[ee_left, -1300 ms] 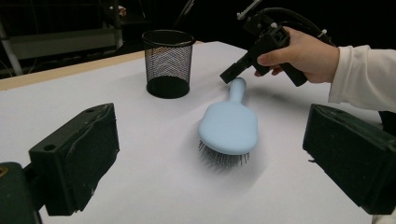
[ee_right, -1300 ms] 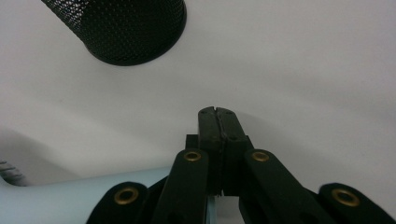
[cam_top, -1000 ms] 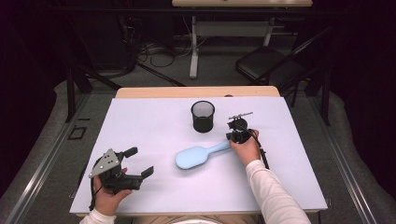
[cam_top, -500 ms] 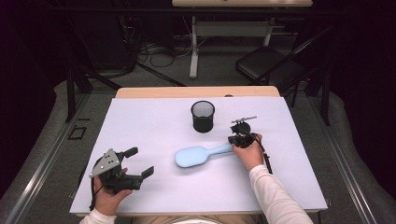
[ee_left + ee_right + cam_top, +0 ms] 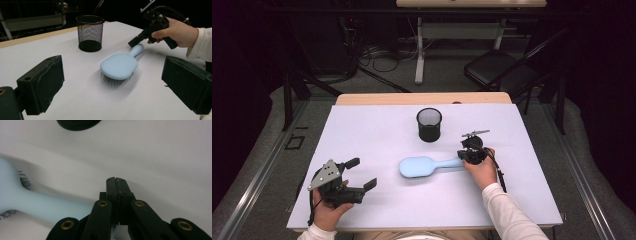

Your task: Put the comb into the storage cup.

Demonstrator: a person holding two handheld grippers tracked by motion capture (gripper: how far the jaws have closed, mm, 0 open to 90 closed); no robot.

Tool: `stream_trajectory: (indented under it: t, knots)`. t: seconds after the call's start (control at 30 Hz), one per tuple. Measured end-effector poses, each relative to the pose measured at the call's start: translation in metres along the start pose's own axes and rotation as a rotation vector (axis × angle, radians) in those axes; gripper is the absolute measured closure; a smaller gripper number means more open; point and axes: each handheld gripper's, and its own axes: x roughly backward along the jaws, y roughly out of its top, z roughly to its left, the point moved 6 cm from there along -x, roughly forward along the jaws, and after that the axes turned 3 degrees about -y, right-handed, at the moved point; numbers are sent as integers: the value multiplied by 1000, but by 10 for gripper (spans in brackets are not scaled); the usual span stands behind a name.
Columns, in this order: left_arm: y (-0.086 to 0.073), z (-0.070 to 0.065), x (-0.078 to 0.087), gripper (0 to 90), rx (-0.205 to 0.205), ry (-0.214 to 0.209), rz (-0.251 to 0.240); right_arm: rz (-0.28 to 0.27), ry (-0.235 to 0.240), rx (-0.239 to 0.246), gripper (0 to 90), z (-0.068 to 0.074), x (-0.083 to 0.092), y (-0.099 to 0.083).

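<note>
Two grippers work a white table (image 5: 362,125): the left gripper (image 5: 356,176), near left, holds its jaws wide open and empty. Mid-table lies a blue brush (image 5: 427,166), bristles down, long axis left to right. Its handle end meets the right gripper (image 5: 463,156), jaws closed together there, clearly the nearer tool. Farther back stands a mesh cup (image 5: 429,124).

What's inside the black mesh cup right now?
From the high view, the black mesh cup looks empty, only its dark bottom showing. The left gripper view shows it side-on, so its wall hides the very bottom there.
</note>
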Motion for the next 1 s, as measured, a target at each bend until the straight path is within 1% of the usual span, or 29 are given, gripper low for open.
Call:
stream_trajectory:
  t: [0.1, 0.33, 0.37, 0.63, 0.83, 0.87, 1.0]
  knots:
    - [0, 0, 0, 43, 2, 7, -1, -5, 5, -2, 900, 1, 2, -3]
    - [0, 0, 0, 43, 1, 1, 0, -14, 20, -5, 900, 2, 8, -12]
    - [0, 0, 0, 43, 1, 7, 0, -10, 23, -9, 900, 2, 9, -13]
    - [0, 0, 0, 43, 2, 9, -3, -19, 46, -3, 900, 7, 18, -23]
    - [0, 0, 0, 43, 1, 0, -1, -21, 67, -1, 900, 11, 24, -32]
    - [0, 0, 0, 43, 0, 0, -1, -21, 72, -7, 900, 12, 26, -34]
    - [0, 0, 0, 43, -1, 0, -2, -22, 86, -1, 900, 14, 30, -40]
